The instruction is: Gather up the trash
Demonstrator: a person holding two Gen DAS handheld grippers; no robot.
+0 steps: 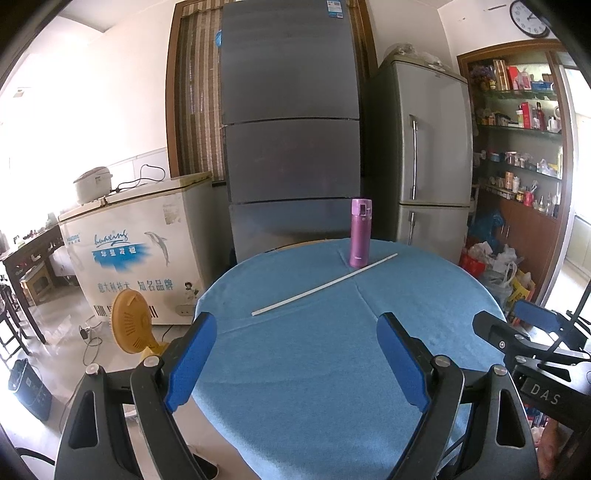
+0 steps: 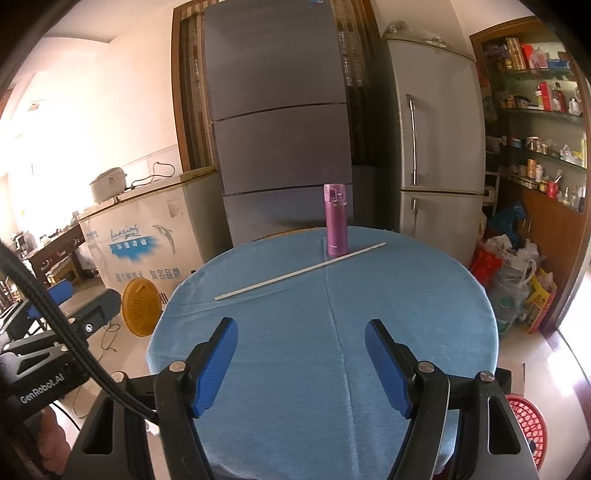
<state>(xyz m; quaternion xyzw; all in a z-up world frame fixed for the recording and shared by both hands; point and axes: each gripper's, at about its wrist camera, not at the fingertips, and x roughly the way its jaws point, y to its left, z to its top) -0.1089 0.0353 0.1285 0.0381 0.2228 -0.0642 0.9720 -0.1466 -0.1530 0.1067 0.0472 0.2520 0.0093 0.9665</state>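
Where both views overlap: round blue tabletop (image 1: 314, 350), purple bottle (image 1: 359, 232) upright at its far edge, thin white stick (image 1: 325, 284) lying diagonally just in front of the bottle. Left gripper (image 1: 295, 363): spread, empty, above the near edge. Right gripper (image 2: 301, 365): spread, empty. Right view only: red basket (image 2: 528, 424) on the floor at right. Left view only: wall clock (image 1: 528, 18).

home kitchen | dark fridge (image 1: 291, 122) | chest freezer (image 1: 136, 251) | rice cooker (image 1: 92, 184) | pantry shelves (image 1: 524, 125)
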